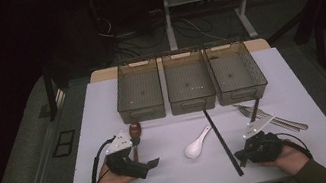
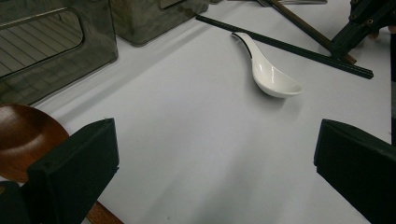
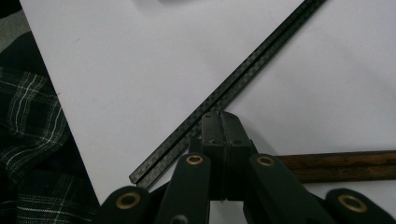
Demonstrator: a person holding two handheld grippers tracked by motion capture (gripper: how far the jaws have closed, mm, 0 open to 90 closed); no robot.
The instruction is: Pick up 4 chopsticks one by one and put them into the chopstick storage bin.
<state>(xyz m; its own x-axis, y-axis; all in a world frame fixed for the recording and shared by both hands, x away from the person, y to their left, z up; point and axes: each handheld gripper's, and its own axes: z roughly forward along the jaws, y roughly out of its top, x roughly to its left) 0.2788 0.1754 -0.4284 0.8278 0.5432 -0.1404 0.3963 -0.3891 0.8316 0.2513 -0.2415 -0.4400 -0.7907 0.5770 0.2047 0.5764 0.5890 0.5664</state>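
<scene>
The black chopsticks [image 1: 222, 139] lie as a pair on the white surface [image 1: 175, 170], running from just below the middle bin down to the lower centre-right of the high view. In the right gripper view they cross the frame diagonally from the upper right to the lower left [image 3: 233, 88]. The right gripper [image 1: 241, 155], at the lower right of the high view, has its jaws pressed together with nothing between them; in its own view the tips [image 3: 223, 116] sit right at the chopsticks' edge, though contact is hard to judge. A pair of brown chopsticks [image 3: 345, 165] lies under the jaws at the lower right of that view.

A white soup spoon [image 1: 197, 145] lies just left of the black chopsticks, near the centre of the high view. The left gripper [image 1: 151, 164], at the lower left, has its jaws spread wide over bare surface, holding nothing [image 2: 215, 163]. Beside its left jaw is a brown wooden spoon [image 2: 23, 135], which sits left of centre in the high view [image 1: 134, 129]. Metal forks [image 1: 270, 118] lie at the right.

Three see-through bins [image 1: 188, 81] stand side by side along the far edge of the surface, all three with nothing in them. The room behind is dark, with cables [image 1: 151, 35] on the floor and the white legs of another table [image 1: 167, 14].
</scene>
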